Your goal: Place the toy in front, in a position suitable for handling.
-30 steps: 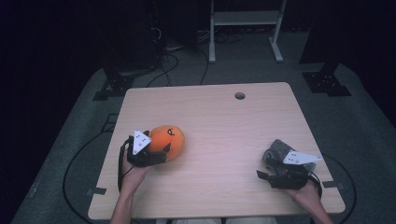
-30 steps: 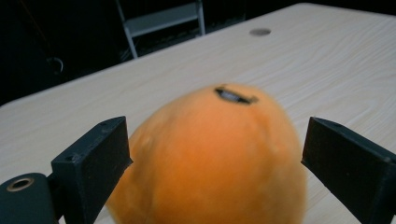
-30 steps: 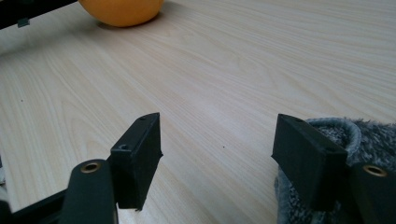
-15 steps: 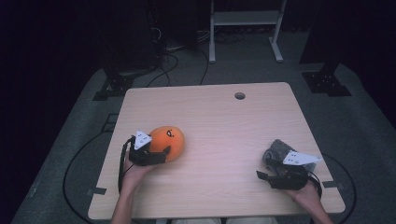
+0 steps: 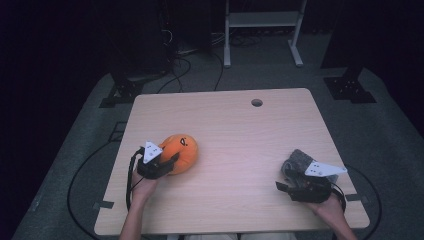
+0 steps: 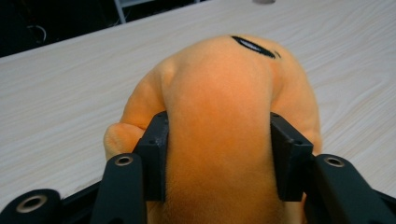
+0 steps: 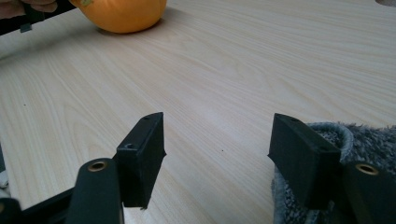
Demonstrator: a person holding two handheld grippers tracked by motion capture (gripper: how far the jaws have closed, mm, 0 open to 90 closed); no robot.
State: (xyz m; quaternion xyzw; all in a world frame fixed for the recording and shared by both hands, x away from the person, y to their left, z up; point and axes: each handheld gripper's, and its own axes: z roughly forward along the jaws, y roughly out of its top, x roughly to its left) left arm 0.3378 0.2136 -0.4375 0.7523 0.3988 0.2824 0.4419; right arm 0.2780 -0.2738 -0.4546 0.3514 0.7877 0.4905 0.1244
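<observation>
An orange plush toy (image 5: pixel 182 150) with a black stitched mark lies on the left half of the wooden table (image 5: pixel 240 130). My left gripper (image 5: pixel 162 164) comes at it from the near left. In the left gripper view both black jaws press into the sides of the orange plush toy (image 6: pixel 219 93), so the left gripper (image 6: pixel 219 158) is shut on it. At the near right my right gripper (image 5: pixel 295 187) rests low on the table. A grey fuzzy cloth (image 5: pixel 298 160) lies just beyond it. In the right gripper view the right gripper (image 7: pixel 217 149) stands open over bare wood, the grey fuzzy cloth (image 7: pixel 369 135) beside its right jaw.
A round cable hole (image 5: pixel 257 102) sits near the table's far edge. Behind the table are a white stand (image 5: pixel 262 30), dark equipment bases and cables on the grey floor. The orange plush toy (image 7: pixel 123 14) shows far off in the right gripper view.
</observation>
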